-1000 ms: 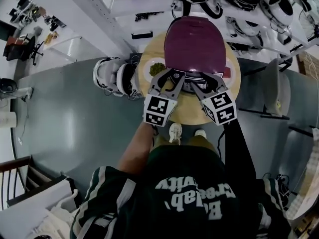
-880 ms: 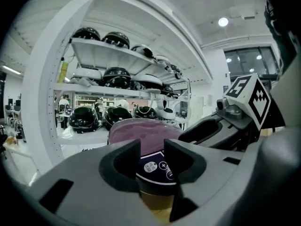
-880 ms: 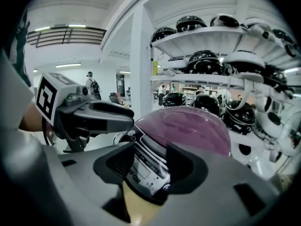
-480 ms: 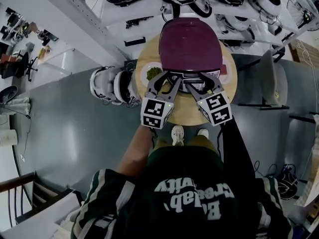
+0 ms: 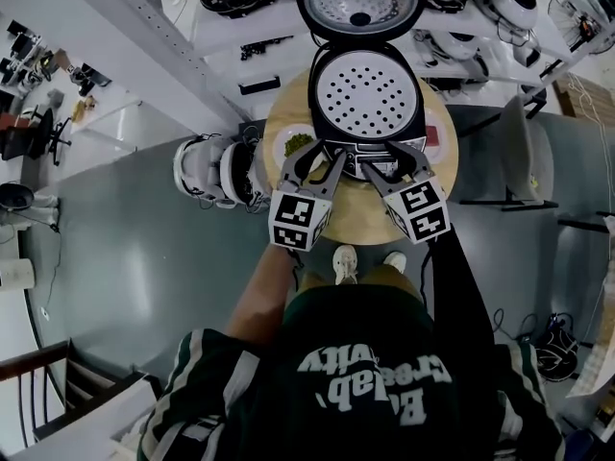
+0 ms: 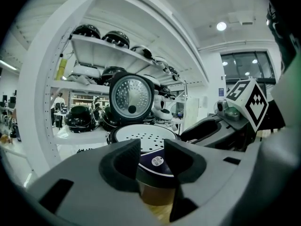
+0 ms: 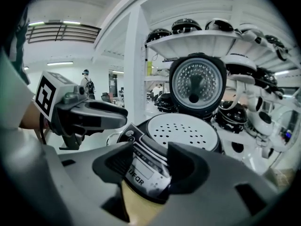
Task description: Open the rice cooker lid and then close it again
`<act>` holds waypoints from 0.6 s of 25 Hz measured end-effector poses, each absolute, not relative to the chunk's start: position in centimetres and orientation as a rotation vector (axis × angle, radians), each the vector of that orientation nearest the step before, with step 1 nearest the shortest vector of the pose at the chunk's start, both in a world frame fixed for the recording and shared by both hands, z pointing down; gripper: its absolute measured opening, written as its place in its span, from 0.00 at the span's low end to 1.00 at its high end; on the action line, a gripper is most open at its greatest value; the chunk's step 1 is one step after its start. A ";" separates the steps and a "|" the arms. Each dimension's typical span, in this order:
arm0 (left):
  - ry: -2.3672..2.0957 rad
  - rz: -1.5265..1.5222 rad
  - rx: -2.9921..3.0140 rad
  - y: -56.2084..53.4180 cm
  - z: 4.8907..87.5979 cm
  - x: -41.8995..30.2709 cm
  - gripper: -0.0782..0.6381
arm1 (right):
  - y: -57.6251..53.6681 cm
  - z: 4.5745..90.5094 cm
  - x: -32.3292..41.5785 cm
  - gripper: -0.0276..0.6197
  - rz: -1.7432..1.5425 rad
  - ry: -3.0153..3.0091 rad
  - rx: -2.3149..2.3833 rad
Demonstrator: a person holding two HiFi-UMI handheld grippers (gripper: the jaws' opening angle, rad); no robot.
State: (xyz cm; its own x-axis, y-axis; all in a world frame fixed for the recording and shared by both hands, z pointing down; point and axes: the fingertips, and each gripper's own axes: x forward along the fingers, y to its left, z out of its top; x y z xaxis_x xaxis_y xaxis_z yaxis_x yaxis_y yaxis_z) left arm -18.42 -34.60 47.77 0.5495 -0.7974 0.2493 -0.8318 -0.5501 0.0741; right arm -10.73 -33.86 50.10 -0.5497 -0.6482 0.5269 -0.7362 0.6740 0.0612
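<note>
The dark round rice cooker (image 5: 364, 99) stands in the middle of a round pale wooden table (image 5: 370, 221). Its dimpled, metal-lined lid (image 5: 360, 1) is swung fully up and back, exposing a white perforated inner plate (image 5: 365, 84). At the cooker's front panel (image 7: 143, 166), the left gripper (image 5: 317, 161) holds its jaws partly apart, gripping nothing. The right gripper (image 5: 392, 166) has just been opening; its jaws stand wide, framing the panel, seemingly without pressing it. A white plate (image 5: 286, 147) of green food sits left of the cooker.
</note>
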 end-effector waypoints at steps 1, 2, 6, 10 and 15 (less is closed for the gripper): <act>-1.382 0.276 2.598 -34.6 47.8 -18.5 0.32 | -33.9 50.2 -10.8 0.40 0.226 -2.365 1.062; -1.381 0.276 2.597 -34.6 47.8 -18.6 0.32 | -33.8 50.2 -10.7 0.39 0.231 -2.362 1.056; -1.381 0.281 2.595 -34.8 47.8 -18.8 0.32 | -33.8 50.0 -10.6 0.39 0.251 -2.369 1.058; -1.375 0.266 2.582 -35.5 47.8 -19.0 0.32 | -34.0 50.1 -10.6 0.38 0.249 -2.374 1.060; -1.347 0.249 2.560 -36.3 47.3 -18.8 0.32 | -33.9 49.9 -10.8 0.40 0.230 -2.385 1.052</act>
